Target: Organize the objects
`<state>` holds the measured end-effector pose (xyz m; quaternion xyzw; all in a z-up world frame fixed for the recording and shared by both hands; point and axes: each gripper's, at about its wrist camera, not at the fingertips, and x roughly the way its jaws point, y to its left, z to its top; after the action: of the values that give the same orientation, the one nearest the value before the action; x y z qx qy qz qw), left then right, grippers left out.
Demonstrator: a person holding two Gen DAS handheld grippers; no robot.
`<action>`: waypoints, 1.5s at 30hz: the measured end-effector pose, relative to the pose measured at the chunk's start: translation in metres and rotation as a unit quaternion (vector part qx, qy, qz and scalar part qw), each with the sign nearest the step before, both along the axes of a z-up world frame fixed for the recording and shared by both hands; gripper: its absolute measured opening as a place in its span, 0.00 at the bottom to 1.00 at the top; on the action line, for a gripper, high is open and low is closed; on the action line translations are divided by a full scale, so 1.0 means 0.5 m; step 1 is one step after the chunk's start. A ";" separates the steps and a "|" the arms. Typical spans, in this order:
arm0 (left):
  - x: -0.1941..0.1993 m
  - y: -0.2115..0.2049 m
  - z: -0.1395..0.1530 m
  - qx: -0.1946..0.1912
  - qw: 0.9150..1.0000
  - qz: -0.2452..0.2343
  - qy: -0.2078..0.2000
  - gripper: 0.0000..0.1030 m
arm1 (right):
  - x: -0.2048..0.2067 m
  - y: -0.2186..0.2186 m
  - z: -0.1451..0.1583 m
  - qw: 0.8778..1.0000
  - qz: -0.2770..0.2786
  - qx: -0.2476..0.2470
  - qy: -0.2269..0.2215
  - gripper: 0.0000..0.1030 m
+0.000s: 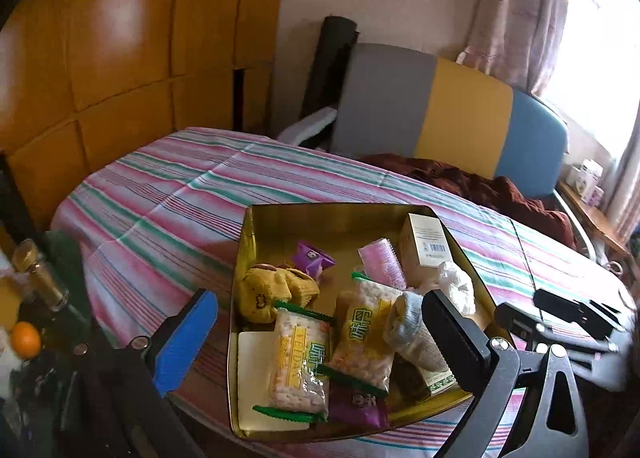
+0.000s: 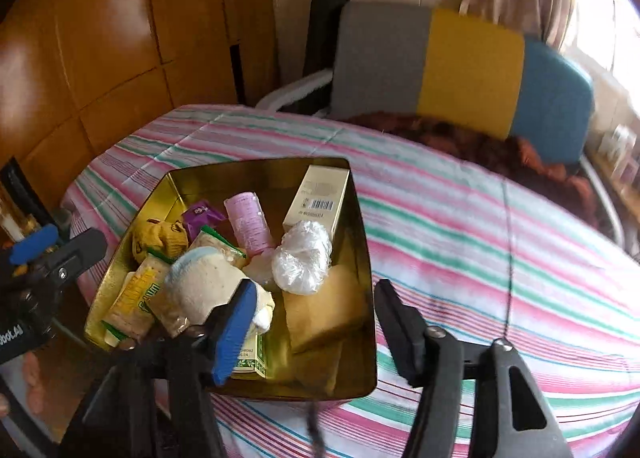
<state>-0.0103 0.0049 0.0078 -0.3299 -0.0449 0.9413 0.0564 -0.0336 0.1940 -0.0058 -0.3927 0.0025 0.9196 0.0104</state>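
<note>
Left wrist view – glossy gold tin [image 1: 256, 226], crinkly snack packets [image 1: 296, 362], left hand-held gripper [image 1: 316, 338] wide, right hand-held gripper [image 2: 312, 322] agape

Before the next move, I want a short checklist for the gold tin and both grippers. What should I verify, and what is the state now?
1. Left gripper open, nothing pinched: ok.
2. Right gripper open, nothing pinched: ok.
3. Gold tin flat on the striped cloth: ok.
4. Grey sock inside the tin: ok.
5. Barcode box inside the tin: ok.
6. All things already sorted: cannot tell.
</note>
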 end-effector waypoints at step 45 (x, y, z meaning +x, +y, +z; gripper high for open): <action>0.043 0.027 -0.019 -0.025 0.999 0.039 -0.007 1.00 | 0.043 -0.007 -0.017 1.000 -0.025 0.010 0.015 0.61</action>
<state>0.0114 0.0185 -0.0018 -0.3355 -0.0348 0.9413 0.0106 -0.0121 0.1903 -0.0144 -0.3785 0.0031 0.9248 0.0375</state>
